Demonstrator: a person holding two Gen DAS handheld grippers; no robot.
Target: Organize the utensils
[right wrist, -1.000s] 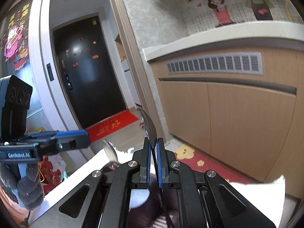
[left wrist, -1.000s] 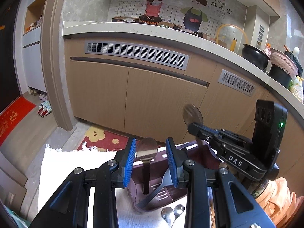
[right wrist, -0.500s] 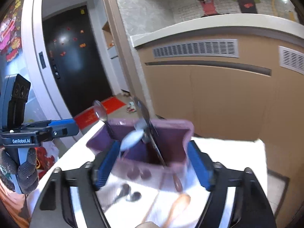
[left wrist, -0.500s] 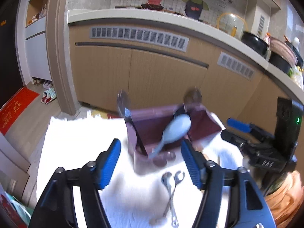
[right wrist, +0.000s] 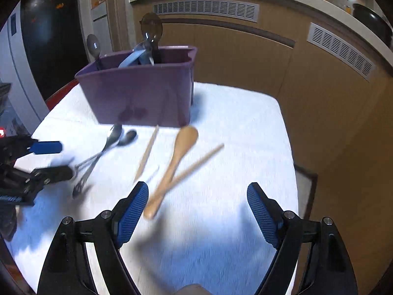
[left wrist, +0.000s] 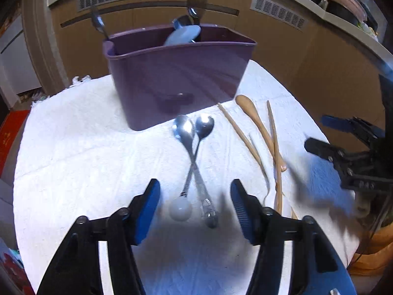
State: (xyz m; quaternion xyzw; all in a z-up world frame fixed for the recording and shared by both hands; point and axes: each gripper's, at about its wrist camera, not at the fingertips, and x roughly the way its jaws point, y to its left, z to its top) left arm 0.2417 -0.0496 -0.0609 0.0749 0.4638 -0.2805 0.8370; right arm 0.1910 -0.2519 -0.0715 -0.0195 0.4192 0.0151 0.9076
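Note:
A purple utensil holder stands on the white cloth and holds several spoons and a light blue spoon; it also shows in the right wrist view. Two crossed metal spoons lie in front of it, their handle ends between the fingers of my open, empty left gripper. A wooden spoon and wooden chopsticks lie just ahead of my open, empty right gripper. The wooden spoon is right of the metal spoons.
The white cloth covers a small table. Wooden kitchen cabinets with a counter stand behind it. The right gripper shows at the right edge of the left wrist view; the left gripper shows at the left of the right wrist view.
Both grippers opened, pulled back and lowered toward the table. The right gripper let go of the metal spoon it held; that spoon now stands in the holder.

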